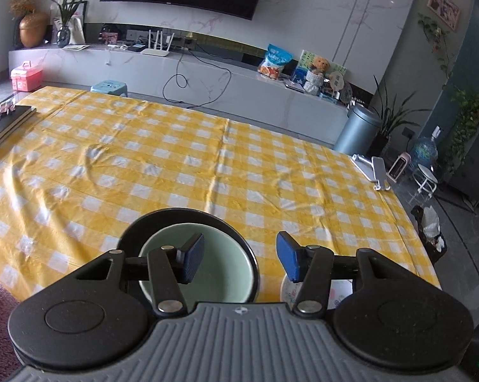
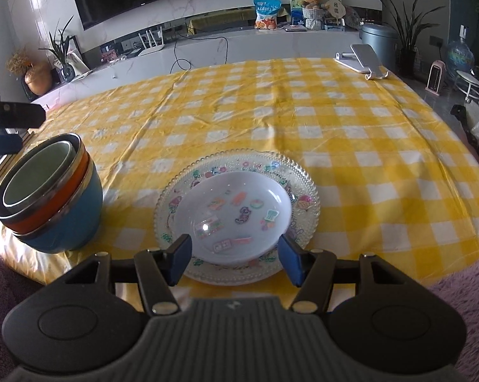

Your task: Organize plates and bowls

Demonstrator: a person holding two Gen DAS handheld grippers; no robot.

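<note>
plates and bowls are seen gathered in two stacks on the yellow checked tablecloth (image 2: pixel 335 133). in the right wrist view, a white plate (image 2: pixel 239 216) printed with small coloured figures is nested in a clear glass plate (image 2: pixel 306 191) with a beaded rim, lying in the lower middle of the frame. at the lower left of that frame a stack of bowls (image 2: pixel 48 197) is seen: a blue bowl (image 2: pixel 77 219) at the bottom, an orange bowl (image 2: pixel 64 197) inside it, a dark-rimmed one next, and a pale green bowl (image 2: pixel 32 175) innermost.

the right gripper (image 2: pixel 234 259) is held with its jaws apart, one blue pad at each side of the near edge of the plates, and nothing is pressed between them. whether the pads touch the glass rim cannot be told.

in the left wrist view, the left gripper (image 1: pixel 241 259) is likewise held open and empty. the pale green bowl is seen below its left pad, at the lower middle of the frame, and a part of the plates shows under its right pad. a phone stand (image 1: pixel 373 172) is seen at the right edge of the cloth.
</note>
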